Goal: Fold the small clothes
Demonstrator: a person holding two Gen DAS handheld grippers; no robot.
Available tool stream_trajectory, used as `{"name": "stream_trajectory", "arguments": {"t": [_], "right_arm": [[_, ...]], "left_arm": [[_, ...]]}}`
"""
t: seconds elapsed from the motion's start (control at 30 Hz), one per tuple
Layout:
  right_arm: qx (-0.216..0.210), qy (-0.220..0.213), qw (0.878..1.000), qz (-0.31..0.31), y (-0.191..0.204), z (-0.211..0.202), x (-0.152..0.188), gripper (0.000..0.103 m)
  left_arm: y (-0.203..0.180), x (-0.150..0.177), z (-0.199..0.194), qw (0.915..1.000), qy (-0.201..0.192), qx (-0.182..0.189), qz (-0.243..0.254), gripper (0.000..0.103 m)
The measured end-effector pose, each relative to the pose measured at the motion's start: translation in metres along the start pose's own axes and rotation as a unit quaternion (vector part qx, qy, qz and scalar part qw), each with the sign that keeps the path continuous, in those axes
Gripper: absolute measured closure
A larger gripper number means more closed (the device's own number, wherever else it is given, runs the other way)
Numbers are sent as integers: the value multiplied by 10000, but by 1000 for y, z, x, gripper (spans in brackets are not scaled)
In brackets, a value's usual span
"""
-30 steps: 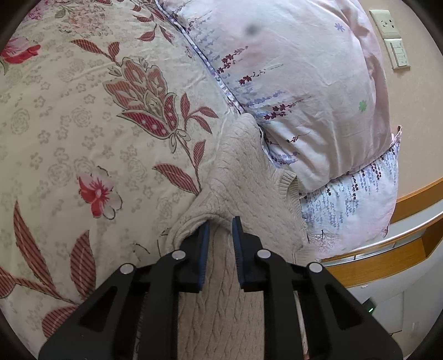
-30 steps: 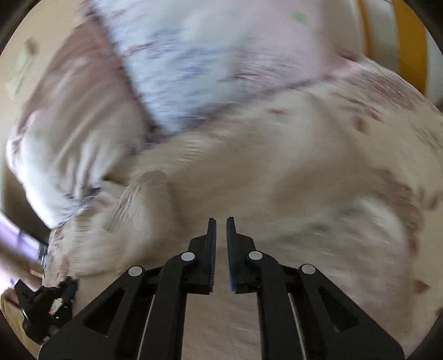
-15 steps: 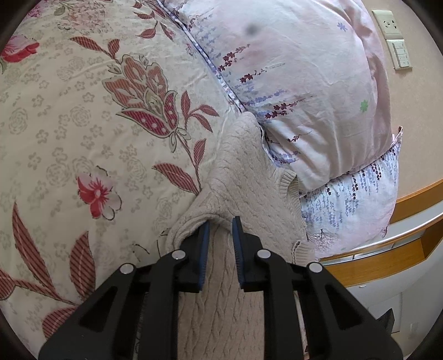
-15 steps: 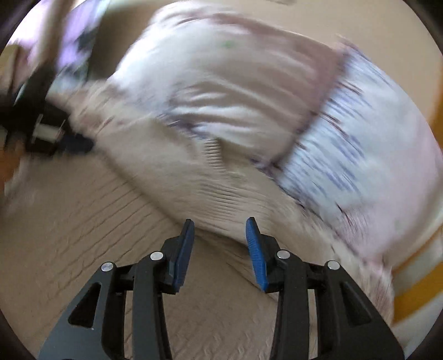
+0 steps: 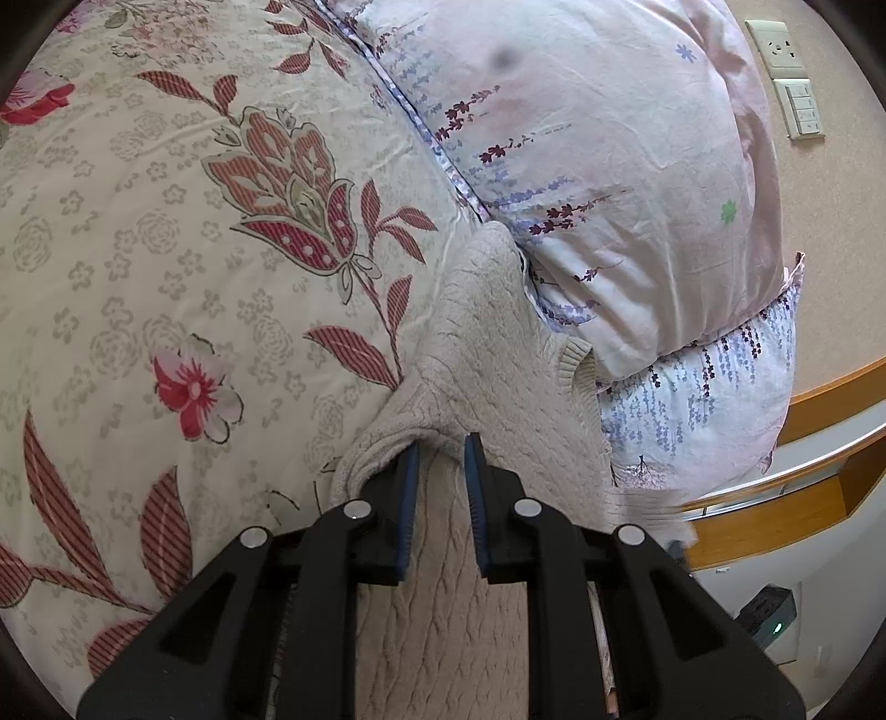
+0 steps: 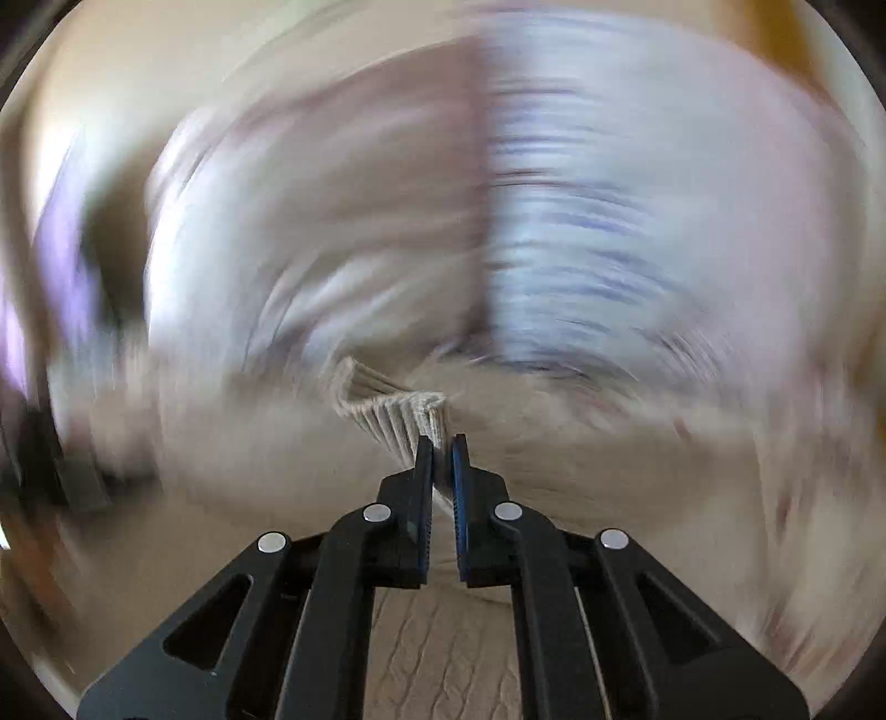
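Observation:
A beige cable-knit sweater (image 5: 498, 354) lies on the floral bedspread (image 5: 166, 249), its far end against the pillows. My left gripper (image 5: 441, 446) is shut on a fold of the sweater near its edge. In the right wrist view, heavily blurred by motion, my right gripper (image 6: 442, 443) is shut on the sweater's ribbed hem (image 6: 398, 410), which sticks up between the fingertips. More knit fabric (image 6: 443, 637) shows below the right gripper.
Two pale floral pillows (image 5: 609, 166) are stacked at the head of the bed, right of the sweater. A wooden bed frame (image 5: 775, 498) runs along the right. Wall sockets (image 5: 775, 50) sit on the wall at upper right.
My right gripper, open half a second ago, has swung over and shut on the sweater's ribbed hem. The left gripper has kept its hold and hardly moved.

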State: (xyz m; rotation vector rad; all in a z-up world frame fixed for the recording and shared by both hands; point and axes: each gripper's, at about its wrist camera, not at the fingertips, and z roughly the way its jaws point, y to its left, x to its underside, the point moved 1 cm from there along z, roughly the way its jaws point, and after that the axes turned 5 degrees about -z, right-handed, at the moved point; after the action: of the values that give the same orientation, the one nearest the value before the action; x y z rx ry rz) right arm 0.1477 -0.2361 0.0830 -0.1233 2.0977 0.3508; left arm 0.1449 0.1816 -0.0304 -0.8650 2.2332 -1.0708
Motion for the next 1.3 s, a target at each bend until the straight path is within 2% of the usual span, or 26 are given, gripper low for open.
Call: {"name": "stream_trajectory", "arguments": {"t": [0.03, 0.07, 0.13, 0.17, 0.23, 0.27, 0.3, 0.5, 0.63, 0.7, 0.77, 0.83, 0.9, 1.0, 1.03, 1.07, 1.13, 1.17, 1.2, 1.23, 1.27, 1.3], "right_arm": [[-34, 7, 9971, 756, -27, -4, 1, 96], [-54, 155, 9864, 1635, -60, -7, 10, 96], [-81, 482, 9724, 2283, -90, -3, 24, 95], [-74, 591, 9687, 2411, -98, -1, 30, 93], [-204, 789, 9539, 2890, -117, 3, 43, 81], [-330, 831, 9479, 3056, -121, 5, 46, 64], [-454, 867, 9396, 3279, -127, 6, 51, 56], [-449, 976, 9270, 3595, -133, 20, 55, 58], [-363, 1081, 9303, 3487, -131, 30, 56, 71], [-418, 1146, 9332, 3379, -129, 37, 55, 96], [-393, 953, 9413, 3215, -124, 32, 50, 96], [-277, 478, 9563, 2872, -115, 13, 39, 96], [-100, 376, 9598, 2780, -113, 6, 38, 96], [234, 817, 9565, 2791, -118, 20, 50, 96], [278, 1096, 9529, 2815, -121, 31, 56, 96], [218, 1119, 9523, 2830, -122, 33, 58, 95], [108, 1107, 9529, 2821, -124, 26, 55, 91], [21, 1102, 9530, 2821, -125, 20, 54, 85], [-141, 1042, 9547, 2785, -125, 9, 52, 72], [-252, 988, 9563, 2741, -126, 0, 51, 62], [-370, 917, 9587, 2667, -128, -14, 51, 47], [-433, 880, 9605, 2605, -129, -25, 53, 43]], "left_arm": [[0, 0, 0, 10000, 4, 3, 4, 85], [0, 1, 0, 10000, 7, 4, 10, 85], [0, 1, 0, 10000, 4, 1, 3, 85], [0, 0, 0, 10000, 6, 2, -2, 85], [0, 1, 0, 10000, 18, 10, -12, 85], [0, 0, 0, 10000, 12, 8, -11, 85], [0, 0, -1, 10000, 17, 11, -20, 85], [0, 1, -1, 10000, 31, 19, -49, 85], [0, 1, -2, 10000, 29, 13, -54, 85], [0, 0, -1, 10000, 34, 11, -61, 85], [0, 0, -1, 10000, 44, 14, -71, 85], [0, 1, -1, 10000, 45, 15, -74, 85], [0, 0, -1, 10000, 40, 11, -74, 85], [-1, 0, -1, 9999, 66, -10, -86, 85], [-1, 0, -1, 9999, 70, -19, -81, 85], [-2, 1, -1, 9999, 93, -33, -55, 85], [-4, 2, -2, 9998, 188, -79, 43, 85], [-6, 5, -5, 9995, 255, -108, 133, 83], [-8, 8, -10, 9992, 298, -81, 262, 78], [-11, 11, -15, 9986, 325, -42, 424, 74], [-16, 16, -24, 9970, 355, 5, 683, 74], [-18, 20, -32, 9954, 387, 66, 869, 73]]}}
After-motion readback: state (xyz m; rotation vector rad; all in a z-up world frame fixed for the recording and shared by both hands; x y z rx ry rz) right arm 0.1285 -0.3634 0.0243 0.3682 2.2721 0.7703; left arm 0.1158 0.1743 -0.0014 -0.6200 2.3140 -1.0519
